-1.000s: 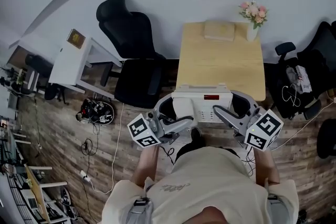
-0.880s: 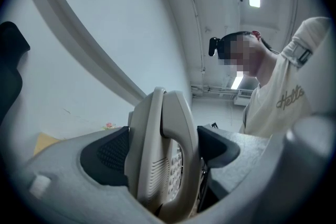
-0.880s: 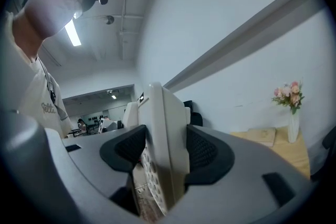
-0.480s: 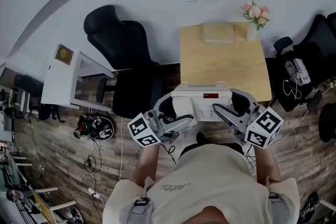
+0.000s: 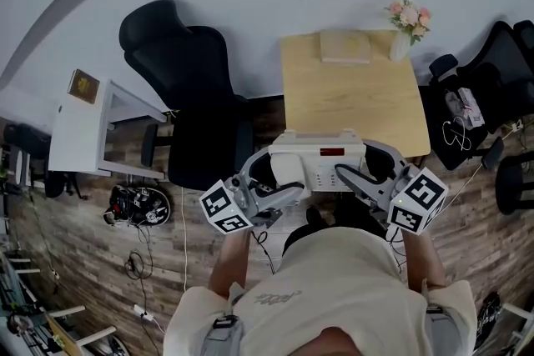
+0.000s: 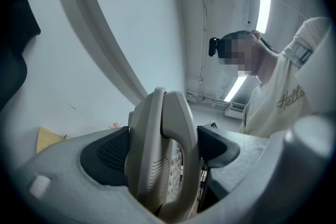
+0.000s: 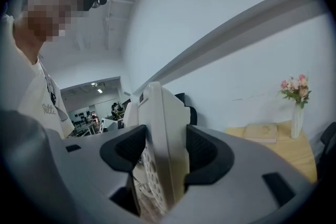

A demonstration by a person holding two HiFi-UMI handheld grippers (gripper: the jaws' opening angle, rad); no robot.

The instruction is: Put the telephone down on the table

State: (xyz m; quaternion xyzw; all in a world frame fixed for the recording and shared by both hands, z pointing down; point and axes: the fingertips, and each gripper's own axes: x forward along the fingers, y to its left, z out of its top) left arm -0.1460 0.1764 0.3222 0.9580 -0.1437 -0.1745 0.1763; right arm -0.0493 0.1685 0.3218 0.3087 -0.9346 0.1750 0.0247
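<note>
A white desk telephone [image 5: 321,166] with its handset on the left side is held in the air in front of me, just short of the near edge of a light wooden table [image 5: 350,104]. My left gripper [image 5: 275,183] is shut on the telephone's handset end [image 6: 165,149], its black pads pressing both sides. My right gripper [image 5: 367,175] is shut on the telephone's other end [image 7: 163,139]. Both marker cubes show low in the head view.
On the table's far edge lie a pale book [image 5: 345,47] and a vase of pink flowers [image 5: 405,21]. A black office chair [image 5: 188,87] stands left of the table, another black chair [image 5: 480,87] to its right. A white side table [image 5: 83,125] is far left. Cables lie on the wooden floor.
The head view has shifted so the chair and white side table sit further left. The telephone stays gripped at both ends, at about the same place in front of me.
</note>
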